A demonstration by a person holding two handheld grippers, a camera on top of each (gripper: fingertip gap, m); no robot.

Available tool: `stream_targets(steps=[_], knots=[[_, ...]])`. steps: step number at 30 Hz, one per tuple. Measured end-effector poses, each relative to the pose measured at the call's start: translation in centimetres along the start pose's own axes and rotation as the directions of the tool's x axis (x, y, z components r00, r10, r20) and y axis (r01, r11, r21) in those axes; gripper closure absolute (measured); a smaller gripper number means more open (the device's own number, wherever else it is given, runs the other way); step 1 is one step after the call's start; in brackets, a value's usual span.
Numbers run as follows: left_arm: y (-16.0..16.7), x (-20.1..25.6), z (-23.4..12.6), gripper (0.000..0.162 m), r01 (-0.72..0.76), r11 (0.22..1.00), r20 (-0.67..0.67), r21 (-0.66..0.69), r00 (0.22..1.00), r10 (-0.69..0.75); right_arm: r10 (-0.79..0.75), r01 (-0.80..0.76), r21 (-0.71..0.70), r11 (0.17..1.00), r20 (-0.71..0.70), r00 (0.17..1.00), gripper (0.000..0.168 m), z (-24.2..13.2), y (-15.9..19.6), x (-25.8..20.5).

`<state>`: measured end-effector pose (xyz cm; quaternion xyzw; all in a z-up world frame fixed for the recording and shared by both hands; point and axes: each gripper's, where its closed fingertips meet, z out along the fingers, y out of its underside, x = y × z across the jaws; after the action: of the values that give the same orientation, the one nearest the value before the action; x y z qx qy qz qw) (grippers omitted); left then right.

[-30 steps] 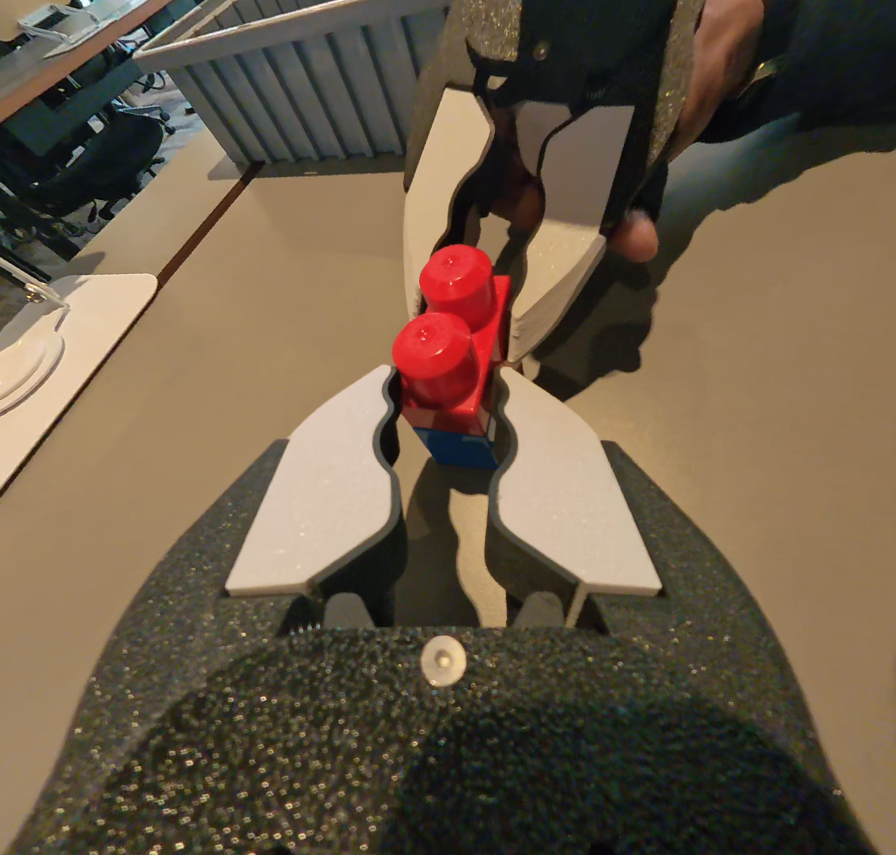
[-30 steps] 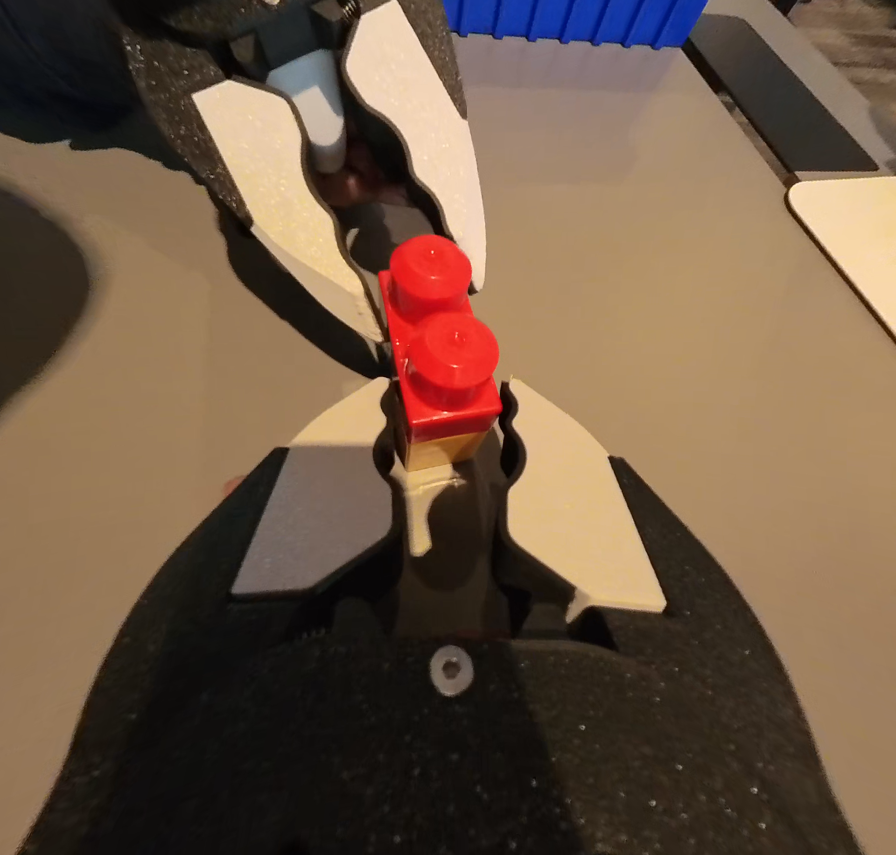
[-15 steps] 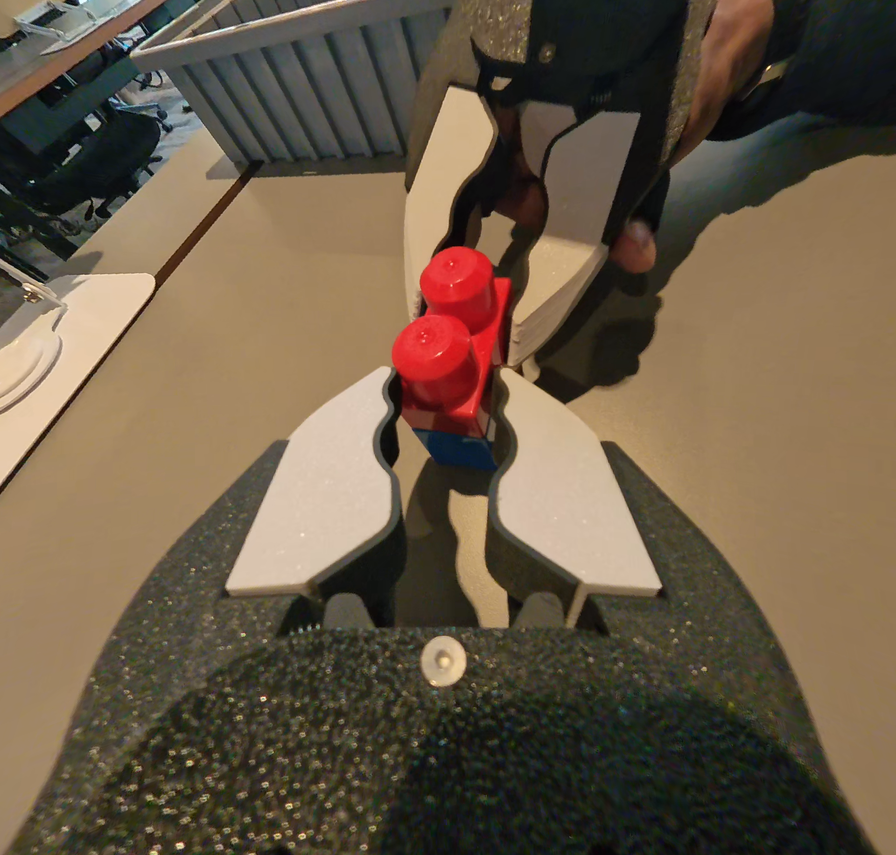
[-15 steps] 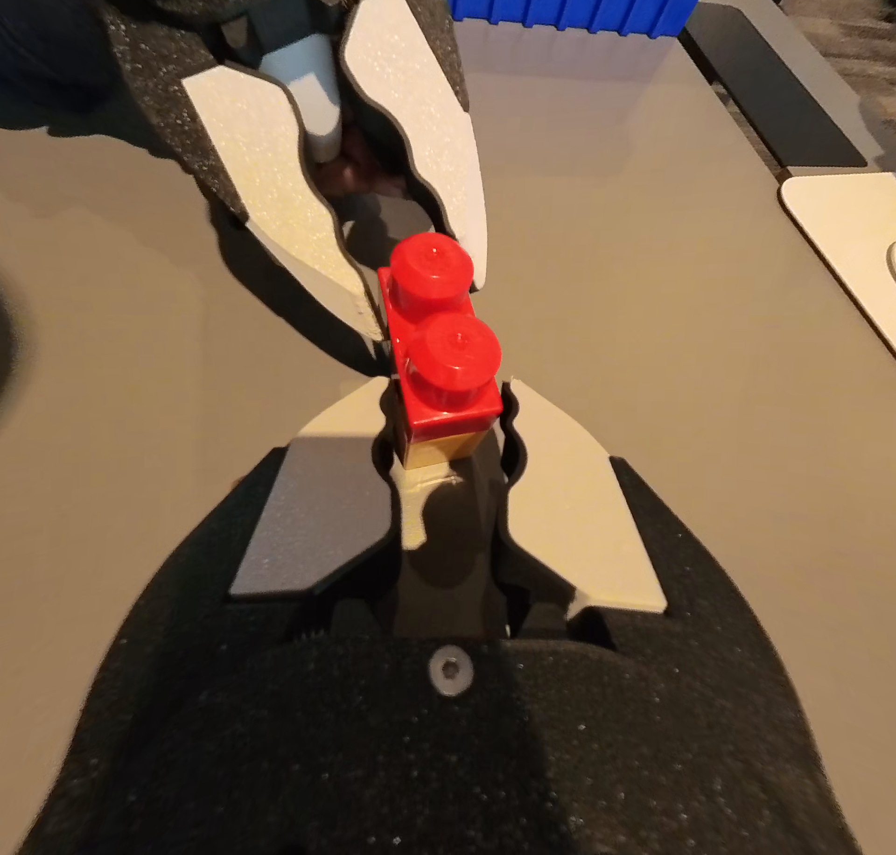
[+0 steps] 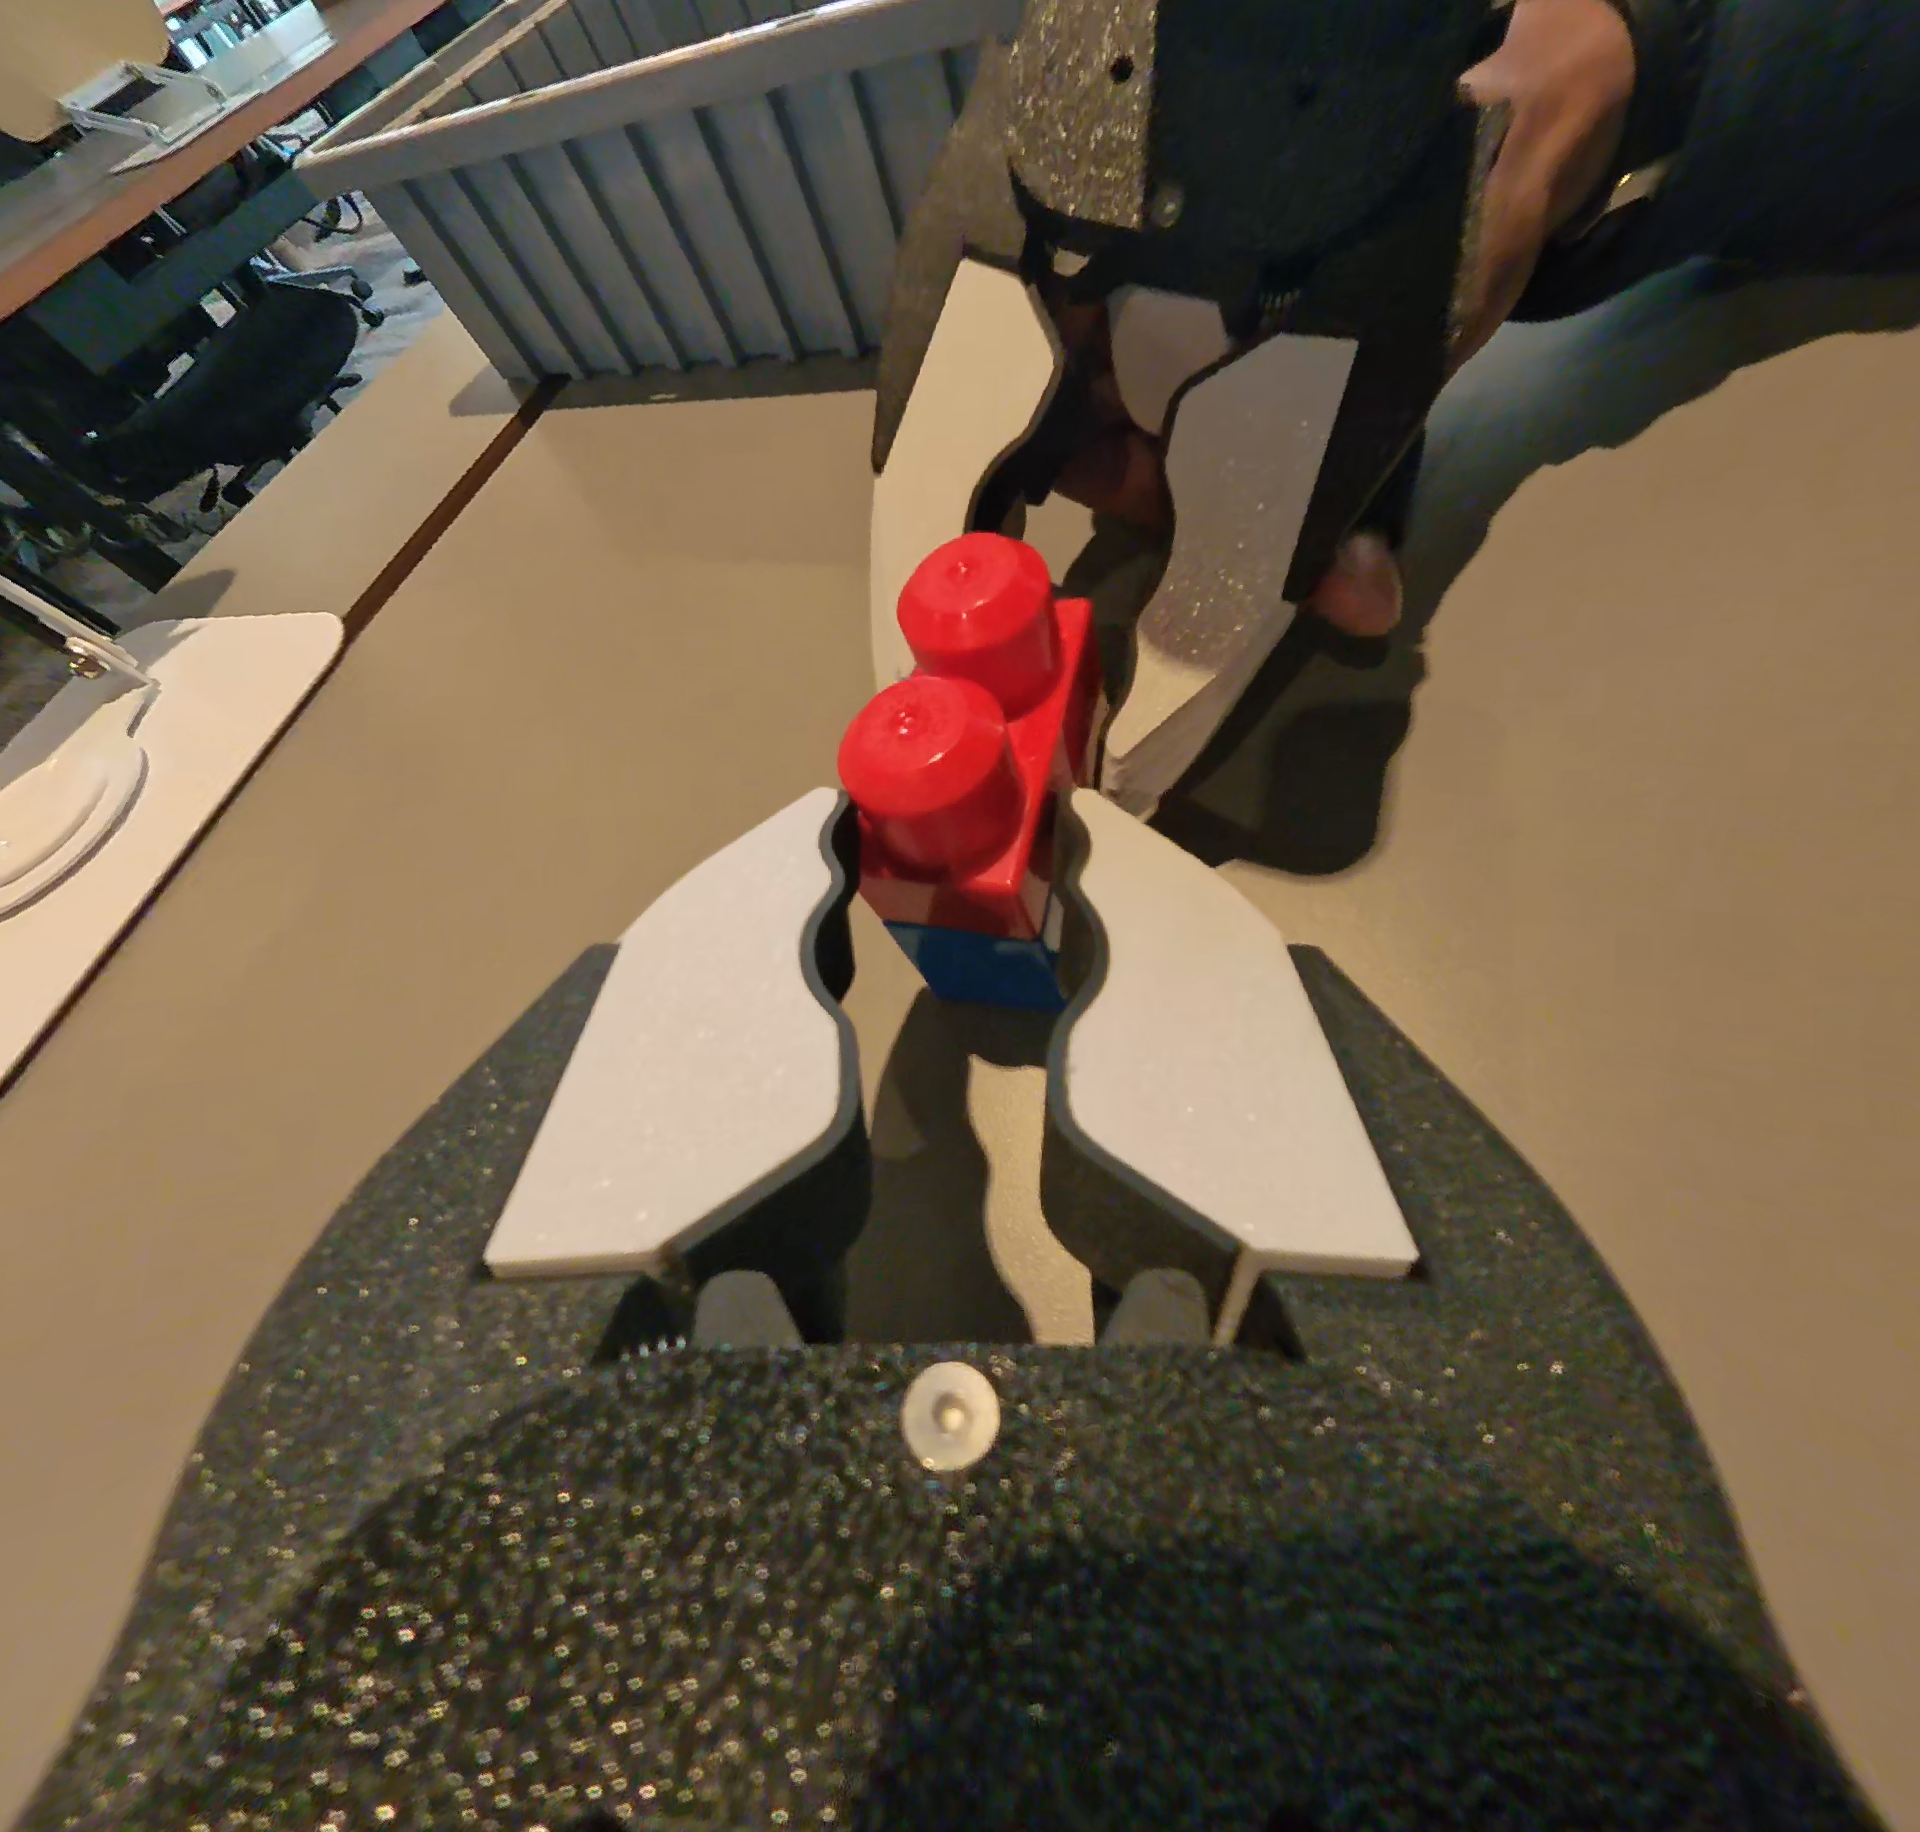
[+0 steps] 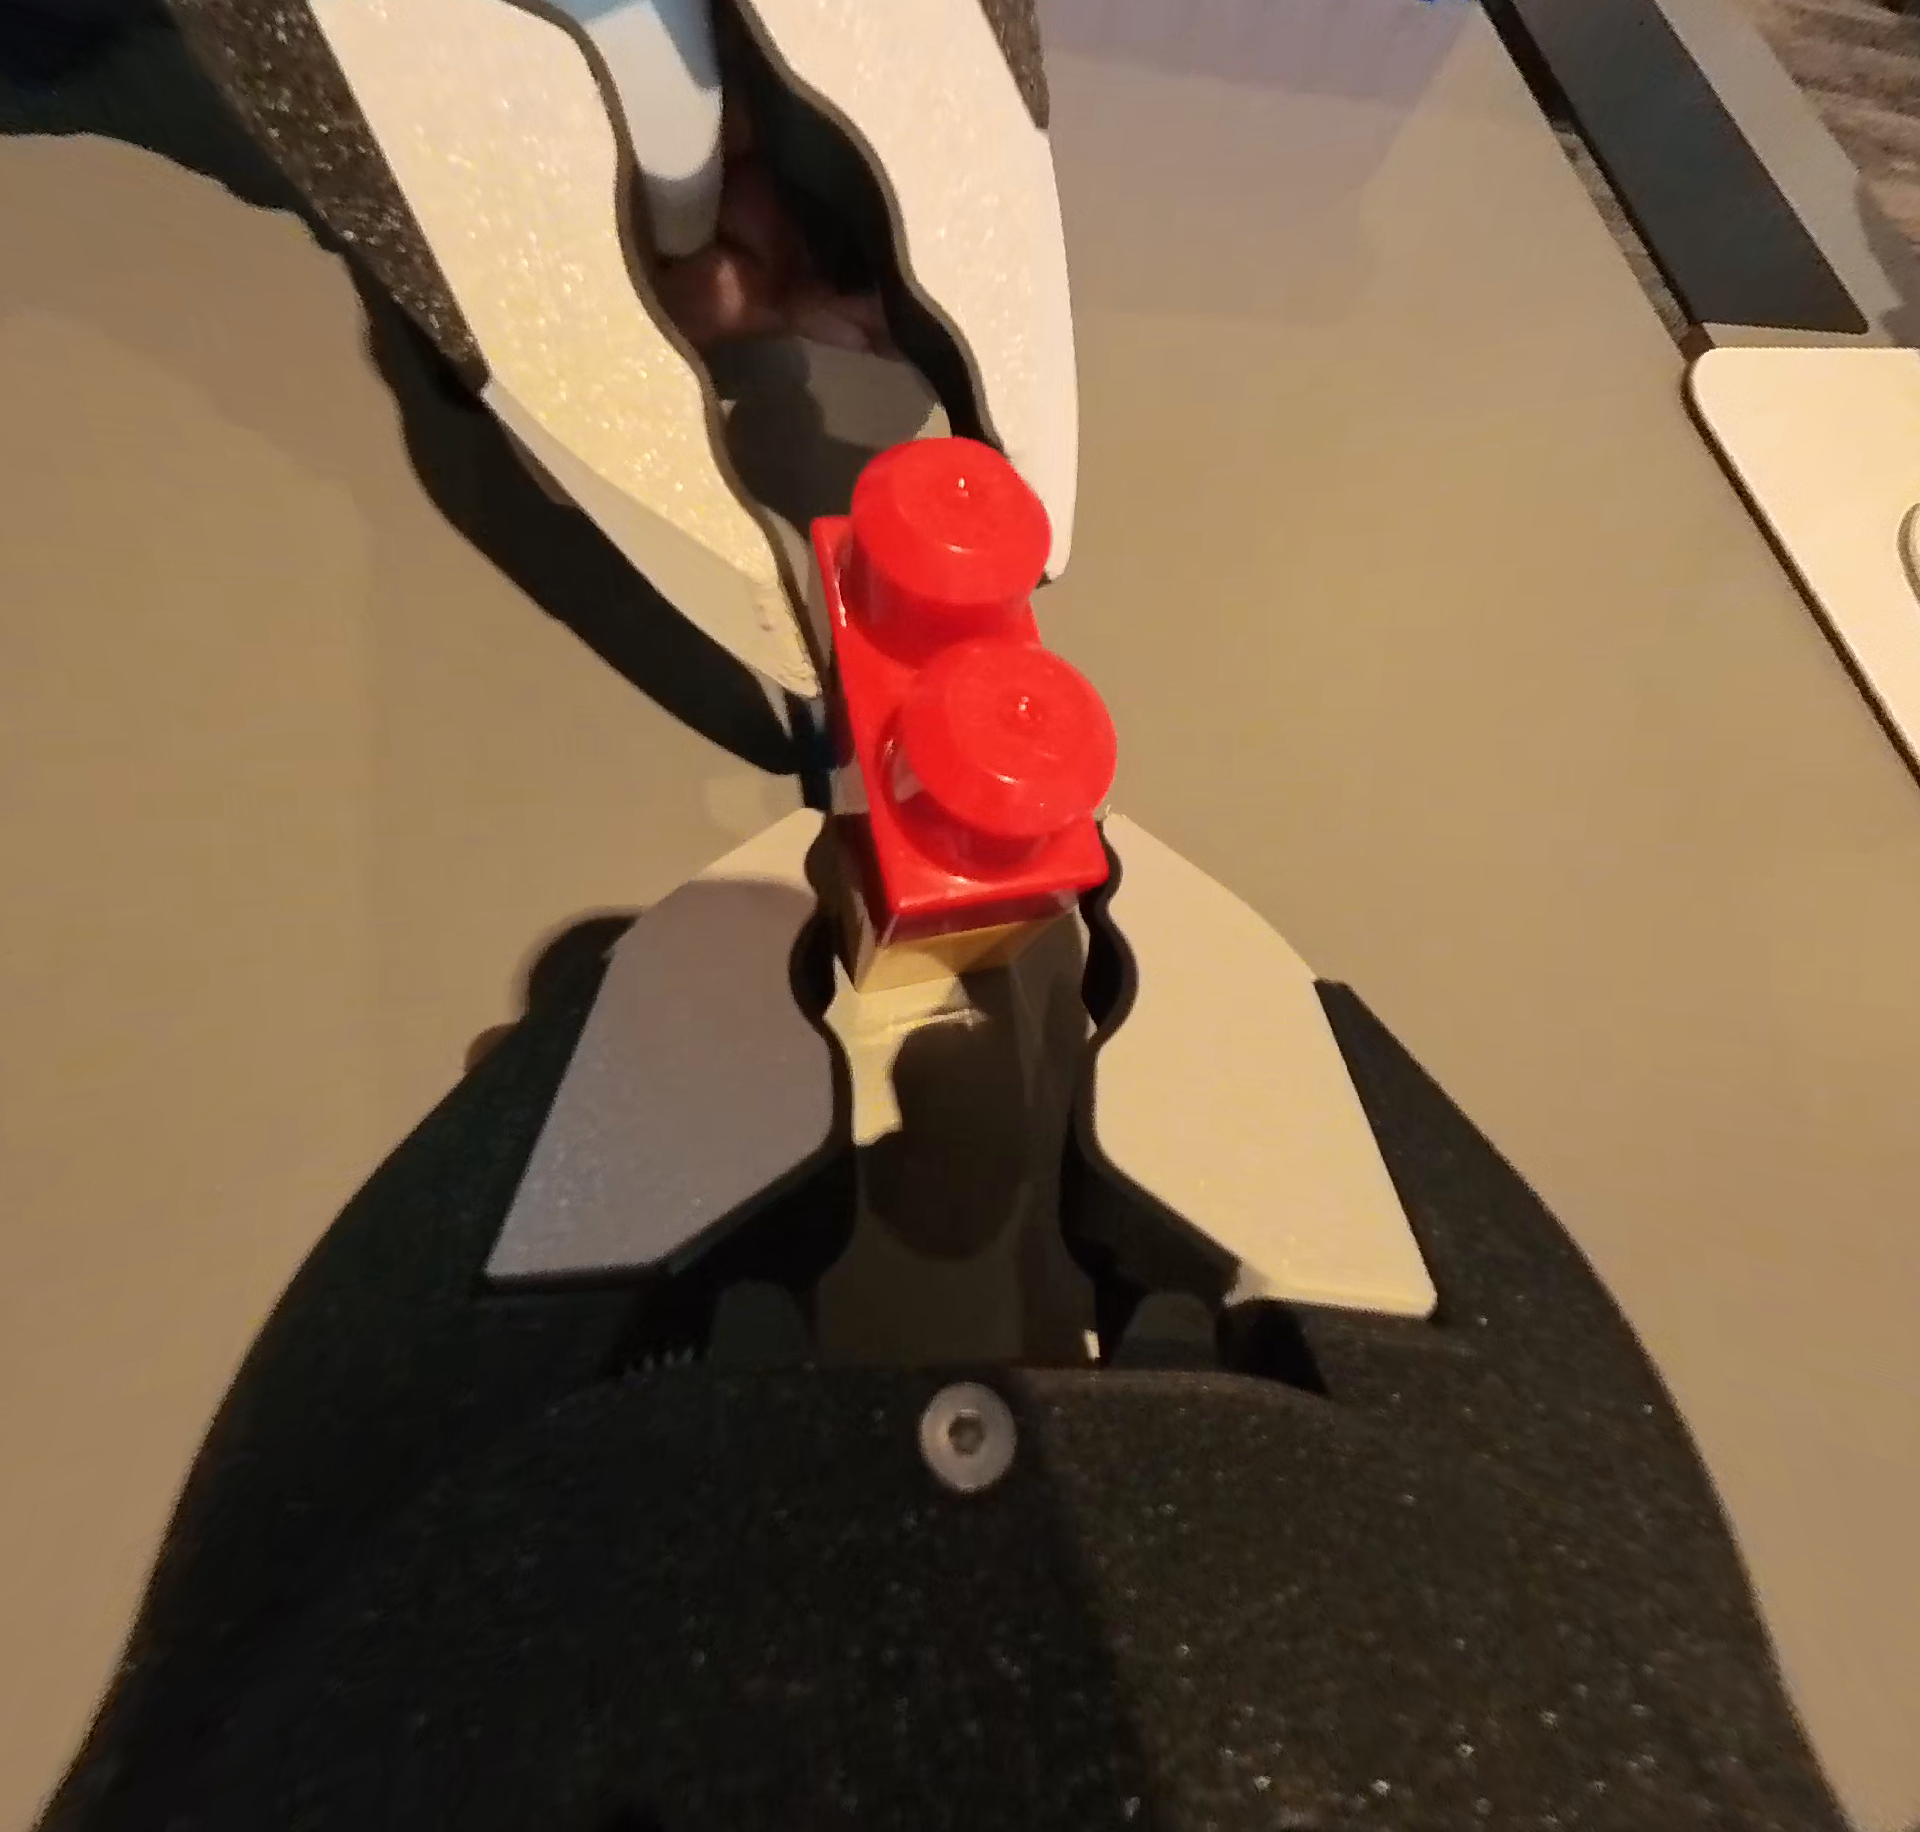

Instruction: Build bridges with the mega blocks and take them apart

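While clamped from opposite ends, red block (image 5: 977, 743) between left gripper (image 5: 961, 883) and right gripper (image 6: 961, 883) jaws.

The two-stud block (image 5: 971, 743) sits on top of two lower blocks. The left gripper (image 5: 961, 889) flanks its near end, the right gripper (image 5: 997, 702) its far end (seen from the left wrist). Behind it stands a ribbed partition (image 5: 665, 193), to its left a flat board (image 5: 187, 702).
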<state>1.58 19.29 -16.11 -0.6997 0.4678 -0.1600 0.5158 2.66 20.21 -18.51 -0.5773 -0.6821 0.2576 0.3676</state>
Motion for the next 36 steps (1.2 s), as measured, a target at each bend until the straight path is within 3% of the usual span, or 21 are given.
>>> stream_targets(steps=[9,15,19,22,24,27,29,32,36], knots=[[-0.3,0.3,-0.4,0.120,-0.019,0.999,-0.043,0.038,0.999,0.021,0.058,-0.058,0.003,0.998,0.062,0.996,0.130,0.3,0.0,-0.4],[-3.3,-1.3,-3.7,0.128,0.182,0.934,-0.144,0.306,0.979,-0.143,0.104,-0.102,0.072,0.992,-0.019,0.994,0.131,-0.9,-1.8,1.1],[-4.0,-3.7,-5.2,0.132,0.300,0.868,-0.133,0.396,0.954,-0.269,0.149,-0.122,0.160,0.980,-0.170,0.974,0.131,-5.6,-4.2,5.0],[-2.8,-4.3,-4.6,0.133,0.299,0.887,-0.086,0.352,0.954,-0.288,0.232,-0.158,0.235,0.959,-0.331,0.915,0.131,-12.2,-5.3,10.4],[-2.5,-4.0,-4.2,0.133,0.285,0.903,-0.076,0.322,0.958,-0.275,0.256,-0.179,0.200,0.963,-0.493,0.831,0.131,-16.9,-3.5,14.9],[-2.3,-3.4,-3.8,0.134,0.257,0.922,-0.072,0.291,0.966,-0.247,0.408,-0.311,0.268,0.912,-0.496,0.767,0.131,-22.1,-1.2,18.9],[-2.1,-3.2,-3.5,0.134,0.241,0.934,-0.066,0.263,0.971,-0.231,0.417,-0.344,0.238,0.908,-0.575,0.703,0.131,-24.9,1.0,21.2],[-1.8,-3.0,-3.2,0.134,0.225,0.946,-0.058,0.233,0.974,-0.218,0.275,-0.452,-0.041,0.891,-0.744,0.609,0.131,-26.9,8.4,25.0],[-1.4,-2.7,-2.9,0.134,0.202,0.958,-0.048,0.202,0.979,-0.196,0.129,-0.593,-0.380,0.710,-0.758,0.639,0.130,-25.5,18.6,27.3]])
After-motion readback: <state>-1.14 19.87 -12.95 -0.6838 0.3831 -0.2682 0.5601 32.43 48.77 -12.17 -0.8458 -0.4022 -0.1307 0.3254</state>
